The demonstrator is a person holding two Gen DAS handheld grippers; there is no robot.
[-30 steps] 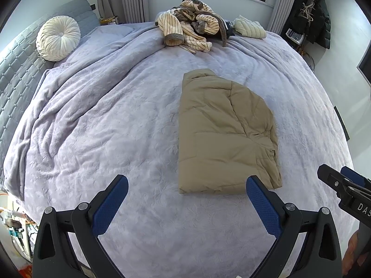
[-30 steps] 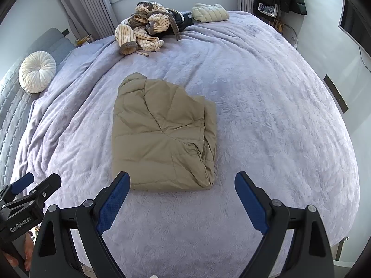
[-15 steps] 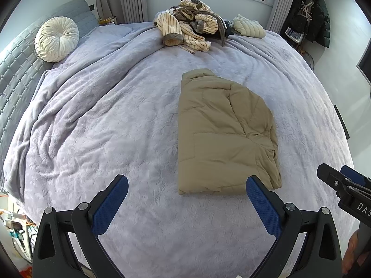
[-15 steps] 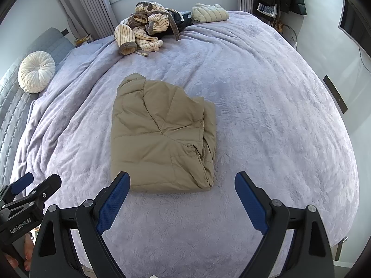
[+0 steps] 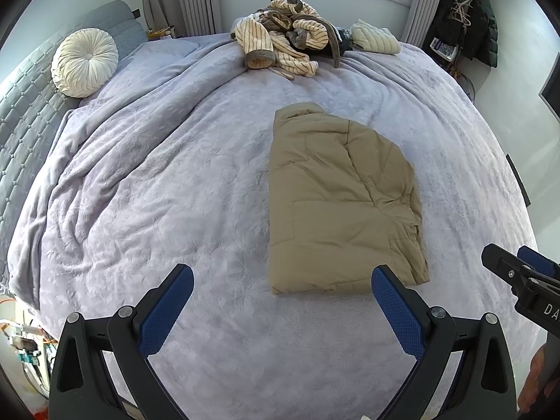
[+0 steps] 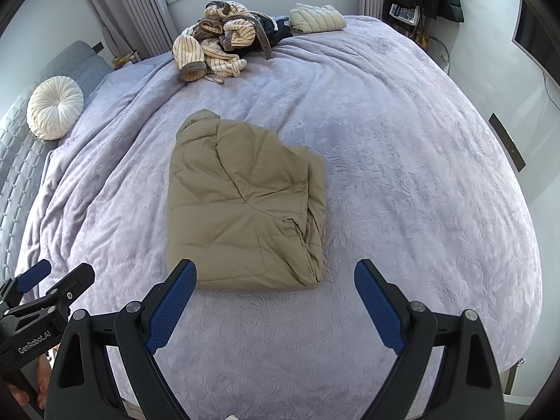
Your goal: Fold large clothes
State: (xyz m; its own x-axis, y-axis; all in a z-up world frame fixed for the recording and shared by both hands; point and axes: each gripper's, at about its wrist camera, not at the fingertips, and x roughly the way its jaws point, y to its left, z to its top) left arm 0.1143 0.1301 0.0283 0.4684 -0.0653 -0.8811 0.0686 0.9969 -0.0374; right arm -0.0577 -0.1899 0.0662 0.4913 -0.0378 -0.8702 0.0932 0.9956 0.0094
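Left wrist view shows the left gripper point(image 5: 281, 276) with its blue-padded fingers point(image 5: 168, 309) spread wide apart and holding nothing, poised above the near part of the lavender embossed bedspread point(image 5: 175, 189). The folded tan padded jacket point(image 5: 341, 203) lies flat on that bedspread as a neat rectangle (collar end pointing toward the window), and the gripper's outer finger sits just short of the jacket's near edge without touching it. Beyond the jacket, toward the window, lies a crumpled heap of cream-and-brown striped plush clothing point(image 5: 280, 49), and just beside that heap a small folded pale quilted garment point(image 5: 374, 38). Well away from the jacket, against the grey quilted headboard point(image 5: 24, 112), rests a round white pleated cushion point(image 5: 84, 63).

From the right wrist view, the right gripper point(image 6: 274, 280) also stands fully open and empty, its inner finger just near the jacket's point(image 6: 245, 206) front corner and apart from the fabric. The jacket's layered open edge faces the side away from the headboard.
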